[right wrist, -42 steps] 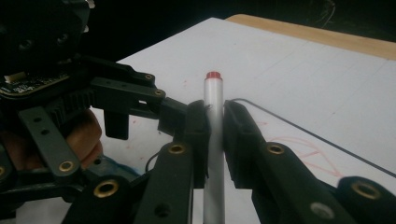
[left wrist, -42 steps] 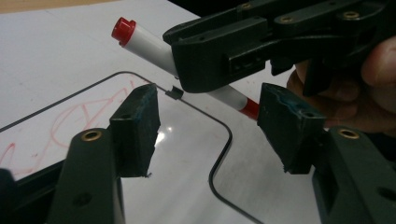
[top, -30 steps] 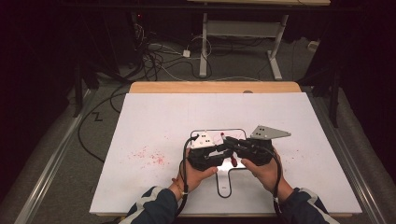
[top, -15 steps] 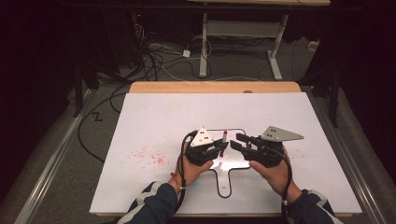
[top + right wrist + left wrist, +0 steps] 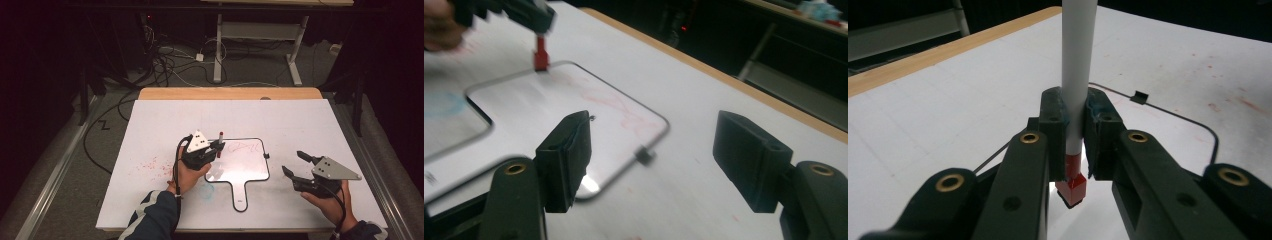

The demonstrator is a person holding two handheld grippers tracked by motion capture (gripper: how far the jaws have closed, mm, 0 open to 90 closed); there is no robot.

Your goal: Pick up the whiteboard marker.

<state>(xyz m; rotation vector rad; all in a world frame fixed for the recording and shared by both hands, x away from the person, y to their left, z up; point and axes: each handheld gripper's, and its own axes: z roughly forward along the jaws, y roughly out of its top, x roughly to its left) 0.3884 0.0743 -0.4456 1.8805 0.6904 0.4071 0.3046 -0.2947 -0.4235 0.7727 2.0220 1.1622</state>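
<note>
My left gripper (image 5: 214, 148) is shut on a white marker (image 5: 220, 144) and holds it upright over the left edge of a small handled whiteboard (image 5: 245, 170). In the left gripper view the pads (image 5: 1054, 125) clamp the marker (image 5: 1078, 50) just above its red end. My right gripper (image 5: 296, 164) hovers to the right of the whiteboard. Its jaws have just been opening, and in the right gripper view they (image 5: 659, 160) stand wide apart with nothing between them. Farther off in that view are the whiteboard (image 5: 524, 105), with faint red scribbles, and the marker's red end (image 5: 541, 57).
A large white sheet (image 5: 300, 125) covers the table, with red smudges (image 5: 150, 162) at the left and a blue ring mark (image 5: 207, 190) near the whiteboard's handle (image 5: 240, 197). The table's wooden far edge (image 5: 230, 93) shows beyond the sheet. Cables lie on the floor behind.
The right gripper left the marker, swung out to the right of the whiteboard and opened. The left gripper moved a little left, keeping the marker upright.
</note>
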